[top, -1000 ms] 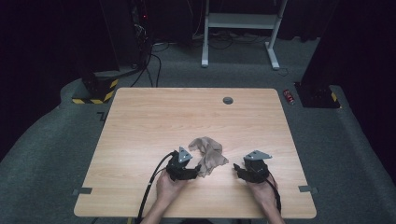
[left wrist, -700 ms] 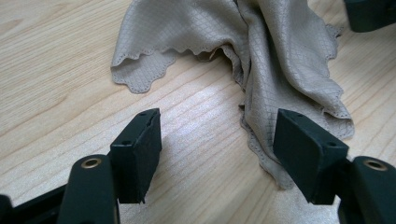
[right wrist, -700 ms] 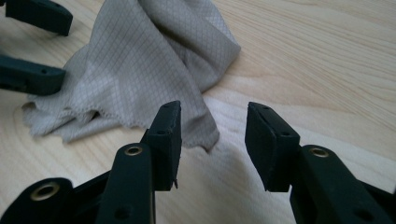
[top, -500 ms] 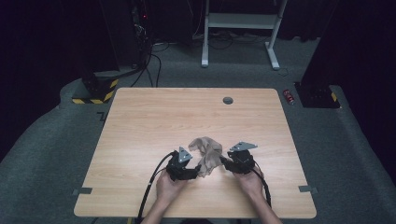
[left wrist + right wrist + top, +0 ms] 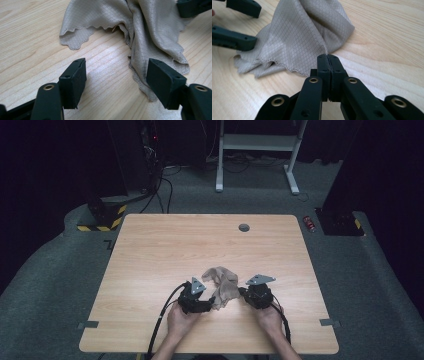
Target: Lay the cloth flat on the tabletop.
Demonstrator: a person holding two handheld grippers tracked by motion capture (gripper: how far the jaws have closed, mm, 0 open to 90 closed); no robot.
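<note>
One beige cloth point(image 5: 222, 287) lies crumpled on the bench point(image 5: 150, 260), near its front edge, between our two tongs. We judge it light, thin and limp: it will drape and slide rather than hold a shape, so the scalloped hem or a corner is the place to pinch, not the bunched middle.

Our right tongs point(image 5: 328, 58) have just been closing and now stand together, tips at the hem of the cloth; a sliver of fabric seems to be nipped between them, though we cannot be sure how much. Our left tongs point(image 5: 116, 75) stand wide apart, low over the bench, with a fold of cloth lying by one jaw but not clamped.

From the high view we get the layout: both hands either side of the heap. The gripper views add the diamond weave, the stitched edge and exactly where the tips meet the fabric.
</note>
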